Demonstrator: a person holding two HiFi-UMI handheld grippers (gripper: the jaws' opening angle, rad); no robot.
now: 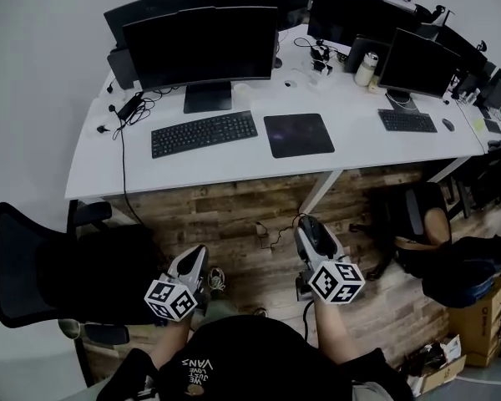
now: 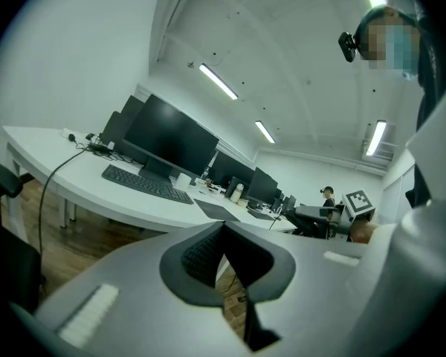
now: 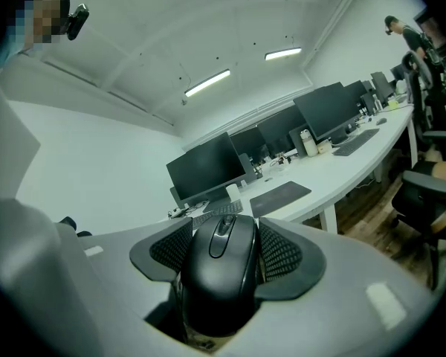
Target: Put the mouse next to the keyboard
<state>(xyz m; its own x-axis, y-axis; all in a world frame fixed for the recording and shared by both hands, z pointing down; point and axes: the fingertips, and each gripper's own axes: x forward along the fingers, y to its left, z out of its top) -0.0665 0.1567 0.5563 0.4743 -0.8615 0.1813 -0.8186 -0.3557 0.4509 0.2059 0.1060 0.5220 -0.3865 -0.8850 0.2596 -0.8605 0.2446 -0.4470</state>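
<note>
An open-plan office is shown: a long white desk (image 1: 359, 144) is seen running across the room, and along its far side a row of dark monitors (image 1: 202, 48) is lined up. Toward the desk's near edge a black keyboard (image 1: 204, 134) is laid, with a mouse pad (image 1: 298, 134) set on the desk too. A black office chair (image 1: 33, 266) is parked before the desk on a wood-plank floor (image 1: 250, 215), and strip lights (image 2: 219, 82) are mounted above it

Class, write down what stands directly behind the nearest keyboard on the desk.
Behind the keyboard stands a dark monitor on its stand. The monitor covers the desk behind it, so anything there is unseen.
</note>
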